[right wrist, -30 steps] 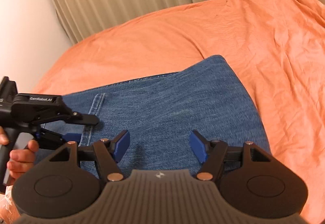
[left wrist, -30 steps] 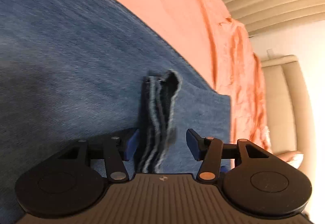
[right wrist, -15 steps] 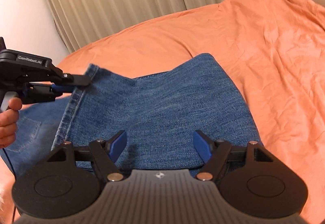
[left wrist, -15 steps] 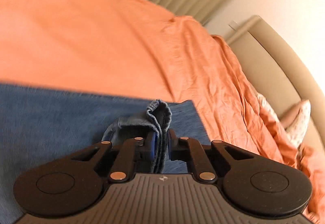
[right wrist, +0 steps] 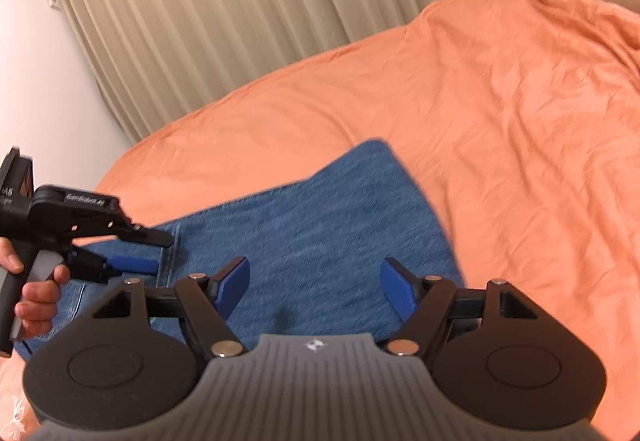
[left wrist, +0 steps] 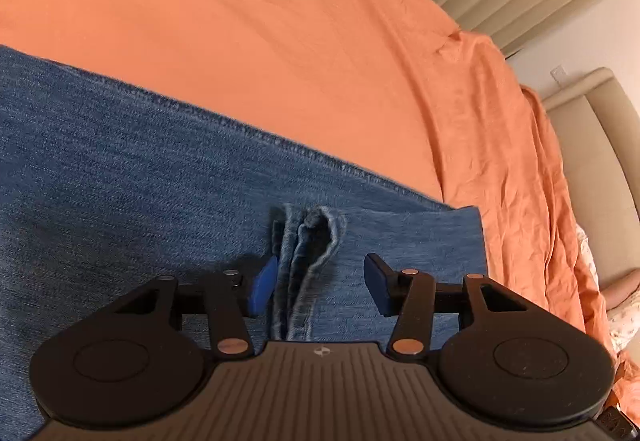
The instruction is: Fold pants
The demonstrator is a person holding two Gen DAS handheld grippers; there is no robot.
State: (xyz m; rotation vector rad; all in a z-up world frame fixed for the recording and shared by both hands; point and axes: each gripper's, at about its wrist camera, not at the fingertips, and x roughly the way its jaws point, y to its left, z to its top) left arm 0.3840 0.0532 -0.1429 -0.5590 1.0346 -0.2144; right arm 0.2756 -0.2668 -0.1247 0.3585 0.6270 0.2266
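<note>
Orange bed sheet [left wrist: 248, 53] fills the scene, beige curtains [right wrist: 224, 17] far behind. Jeans [left wrist: 132, 177] lie flat on the bed, already folded over. Left gripper [left wrist: 320, 283] has just been opening; bunched denim edge [left wrist: 308, 261] stands between the jaws, right pad clear of it. Right gripper [right wrist: 314, 287] hangs wide open over the denim, holding nothing. Best practice here, judging: let the edge drop square on the layer below, then smooth outward before the next fold.

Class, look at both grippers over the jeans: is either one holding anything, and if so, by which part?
Nothing is held. The left gripper has just opened; the bunched hem of the jeans stands loose between its jaws. The right gripper is open above the denim.
</note>
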